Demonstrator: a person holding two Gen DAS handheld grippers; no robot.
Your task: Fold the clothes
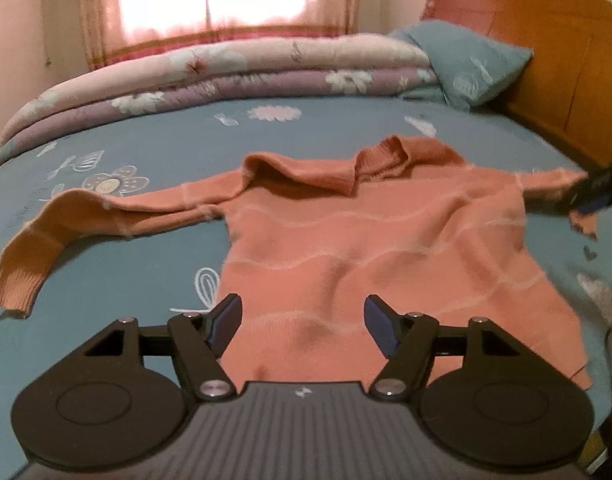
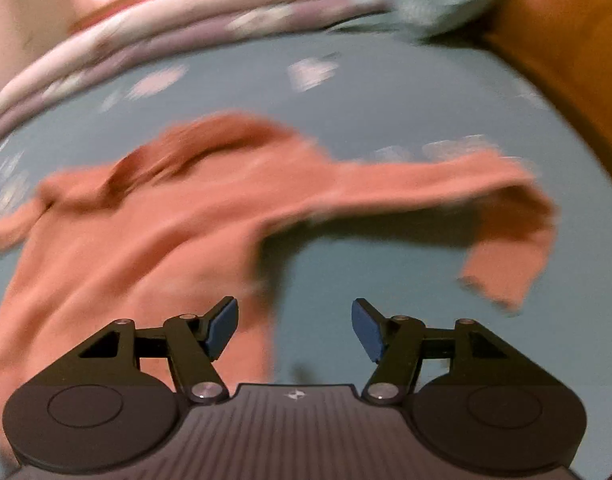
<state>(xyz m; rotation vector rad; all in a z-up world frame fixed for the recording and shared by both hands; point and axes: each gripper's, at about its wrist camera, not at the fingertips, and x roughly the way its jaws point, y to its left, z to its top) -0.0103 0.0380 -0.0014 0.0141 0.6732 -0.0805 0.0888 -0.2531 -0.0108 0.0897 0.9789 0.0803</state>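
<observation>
A salmon-pink knitted sweater (image 1: 366,248) with pale wavy stripes lies spread flat on the bed, collar (image 1: 346,168) away from me. Its left sleeve (image 1: 46,232) stretches out to the left. My left gripper (image 1: 303,301) hovers open over the hem, nothing between its blue pads. In the blurred right wrist view, the sweater (image 2: 146,232) lies with its right sleeve (image 2: 506,216) bent downward at the cuff. My right gripper (image 2: 295,303) is open and empty above the sweater's right side edge. It shows as a dark blur (image 1: 594,192) beside that sleeve in the left wrist view.
The teal flowered bed sheet (image 1: 106,300) surrounds the sweater. Folded floral quilts (image 1: 226,72) lie along the far side, with a teal pillow (image 1: 466,64) against the wooden headboard (image 1: 566,60) at the right. A curtained window (image 1: 226,0) is behind.
</observation>
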